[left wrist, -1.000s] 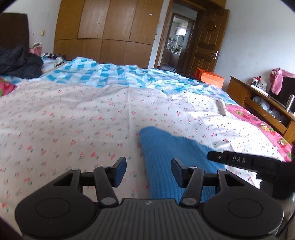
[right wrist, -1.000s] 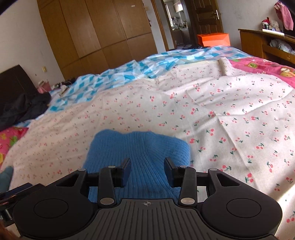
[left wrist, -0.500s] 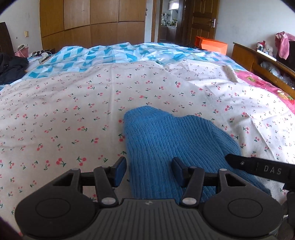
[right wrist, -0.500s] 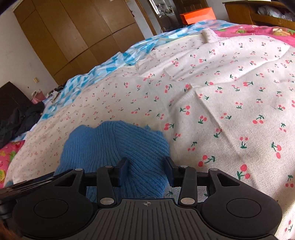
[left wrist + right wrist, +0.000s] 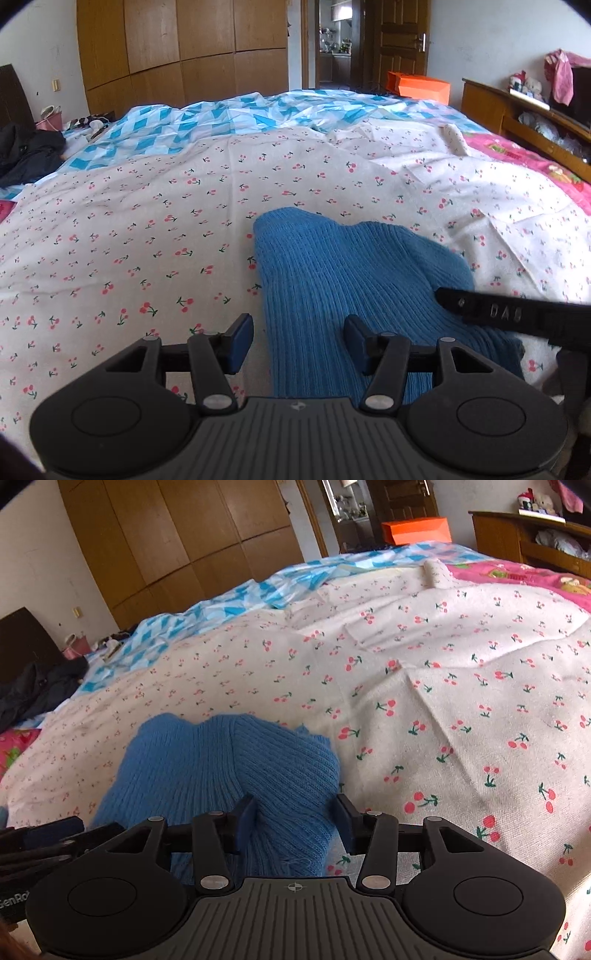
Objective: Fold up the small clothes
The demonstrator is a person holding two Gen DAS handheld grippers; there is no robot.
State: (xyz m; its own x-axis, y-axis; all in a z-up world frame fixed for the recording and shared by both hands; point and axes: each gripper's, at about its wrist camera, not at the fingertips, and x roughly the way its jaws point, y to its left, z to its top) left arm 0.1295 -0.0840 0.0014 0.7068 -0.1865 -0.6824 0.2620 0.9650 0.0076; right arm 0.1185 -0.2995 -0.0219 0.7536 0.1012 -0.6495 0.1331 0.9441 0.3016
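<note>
Right now a blue ribbed knit garment [image 5: 354,280] lies on the cherry-print bedsheet [image 5: 147,221], close in front of both tools. From the left wrist view, the left gripper [image 5: 298,341] hangs low over the near left edge of the knit with its jaws spread apart and nothing between the blue pads; its left finger is over the sheet, its right finger over the knit. Part of the right gripper [image 5: 517,314] crosses the right side of that view, over the garment's far side.

From the right wrist view, the right gripper [image 5: 295,821] also has its jaws apart, astride the near right corner of the knit [image 5: 221,768], which bulges up between the fingers; whether the pads touch the fabric I cannot tell.

Farther up the bed lies a blue-and-white checked quilt [image 5: 207,125]. A wooden wardrobe [image 5: 177,51] stands behind.
</note>
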